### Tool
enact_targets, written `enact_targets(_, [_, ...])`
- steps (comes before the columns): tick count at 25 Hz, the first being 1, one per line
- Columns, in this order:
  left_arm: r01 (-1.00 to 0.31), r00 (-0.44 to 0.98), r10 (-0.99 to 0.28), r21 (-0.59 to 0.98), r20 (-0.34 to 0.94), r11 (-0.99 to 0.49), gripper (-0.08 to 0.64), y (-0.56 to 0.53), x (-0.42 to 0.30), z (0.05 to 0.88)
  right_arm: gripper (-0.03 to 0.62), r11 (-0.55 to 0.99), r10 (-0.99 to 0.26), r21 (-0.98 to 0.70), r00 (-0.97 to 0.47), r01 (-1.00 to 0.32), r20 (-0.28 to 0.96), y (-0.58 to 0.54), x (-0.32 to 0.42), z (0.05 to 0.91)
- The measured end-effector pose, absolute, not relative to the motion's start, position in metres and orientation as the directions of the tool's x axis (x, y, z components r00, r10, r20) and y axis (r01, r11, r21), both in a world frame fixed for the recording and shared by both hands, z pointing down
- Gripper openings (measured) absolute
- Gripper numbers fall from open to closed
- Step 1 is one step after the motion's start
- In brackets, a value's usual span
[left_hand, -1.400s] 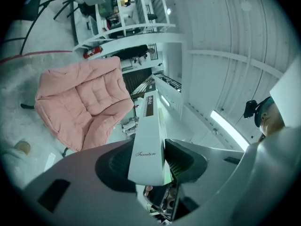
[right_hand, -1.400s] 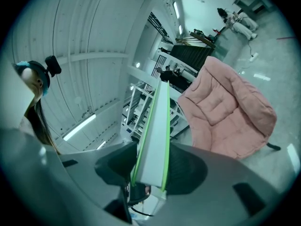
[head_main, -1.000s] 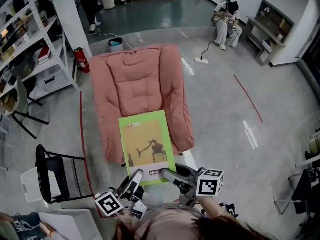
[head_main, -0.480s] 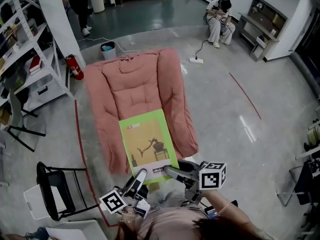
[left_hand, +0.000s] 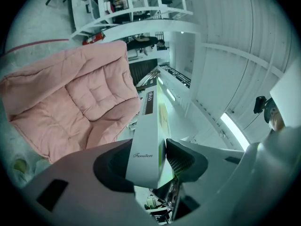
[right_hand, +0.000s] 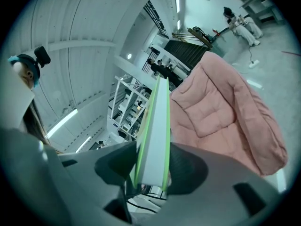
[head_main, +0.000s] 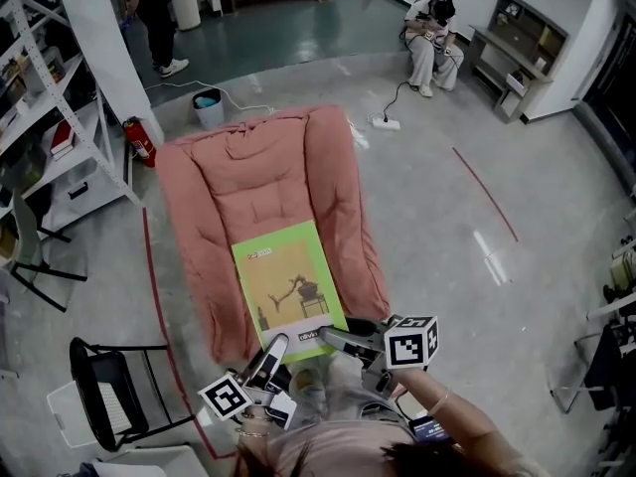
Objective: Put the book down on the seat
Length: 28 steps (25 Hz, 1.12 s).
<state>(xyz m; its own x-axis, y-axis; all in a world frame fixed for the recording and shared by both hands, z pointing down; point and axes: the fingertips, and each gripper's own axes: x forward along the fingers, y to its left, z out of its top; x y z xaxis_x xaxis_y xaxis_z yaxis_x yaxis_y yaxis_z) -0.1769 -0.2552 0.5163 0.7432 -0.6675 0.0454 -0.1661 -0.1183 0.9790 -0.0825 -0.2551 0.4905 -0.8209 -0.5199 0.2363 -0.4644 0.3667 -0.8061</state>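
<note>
**A:** Head view?
**B:** Your book (head_main: 288, 286) is over the front half of the seat (head_main: 253, 177); its near edge reaches past the seat.
**A:** Left gripper view?
**B:** Your left gripper (left_hand: 153, 164) pinches the book's spine; the seat lies beyond.
**A:** Right gripper view?
**B:** Your right gripper (right_hand: 153, 168) clamps the book's edge; the seat lies beyond.

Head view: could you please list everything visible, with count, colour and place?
book: one, green, over the seat's near end
seat: one, pink, floor centre
fire extinguisher: one, red, left of the seat
bucket: one, blue, behind the seat
power strip: one, white, beyond the seat
folding chair: one, black, lower left
shelving: one, white, left edge
seated person: one, light clothes, far right
standing person: one, dark clothes, far left
left gripper: one, grey, shut on book
right gripper: one, grey, shut on book
</note>
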Motion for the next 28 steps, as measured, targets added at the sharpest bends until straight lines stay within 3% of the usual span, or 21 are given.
enact_targets(10, [-0.161,0.686,-0.720,0.987,0.105,-0.009,0.193,-0.311,-0.151,0.573,0.201,0.337,-0.479,-0.833,-0.842,-0.438,0.248,-0.319,-0.060,0.556])
enact_targets(28, [-0.269,0.678,-0.675,0.953,0.292,0.142,0.195,-0.348,-0.128,0.687,0.212,0.148,-0.412,-0.885,-0.841,-0.442,0.351,-0.353,-0.035,0.679])
